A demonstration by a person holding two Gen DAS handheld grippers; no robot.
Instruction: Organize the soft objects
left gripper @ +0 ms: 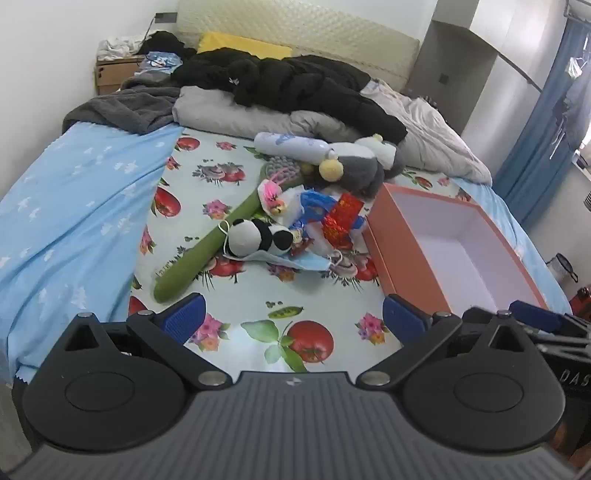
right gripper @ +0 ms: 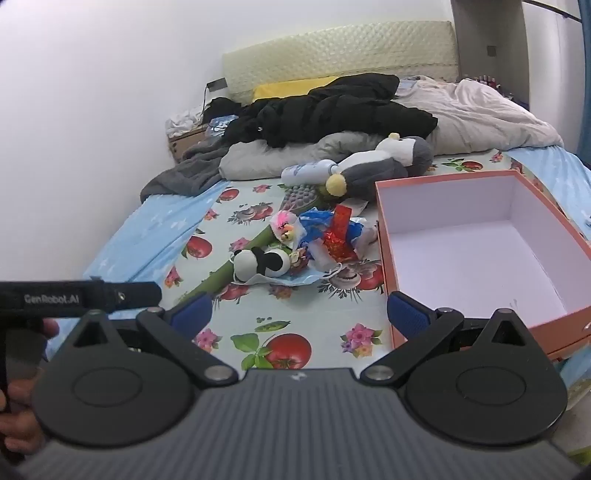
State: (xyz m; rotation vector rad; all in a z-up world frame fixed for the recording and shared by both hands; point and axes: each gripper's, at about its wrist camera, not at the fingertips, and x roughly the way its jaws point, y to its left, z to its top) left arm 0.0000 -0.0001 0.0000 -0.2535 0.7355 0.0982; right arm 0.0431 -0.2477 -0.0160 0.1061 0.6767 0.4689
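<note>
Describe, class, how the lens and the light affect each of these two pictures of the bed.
Left wrist view: fisheye bends the headboard and bed edges; light from the right washes out the box interior. Right wrist view: same curving, corners darken and blur, the white wall looks flat, and the strap at left is soft.

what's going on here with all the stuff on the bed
A person holds a two-finger gripper in each hand over a bed. The left gripper and right gripper are both open and hold nothing. Ahead lies a pile of soft things: a panda plush, a grey penguin plush, a green plush stick and a face mask. The orange box beside the pile is empty, so nothing is sorted yet.
</note>
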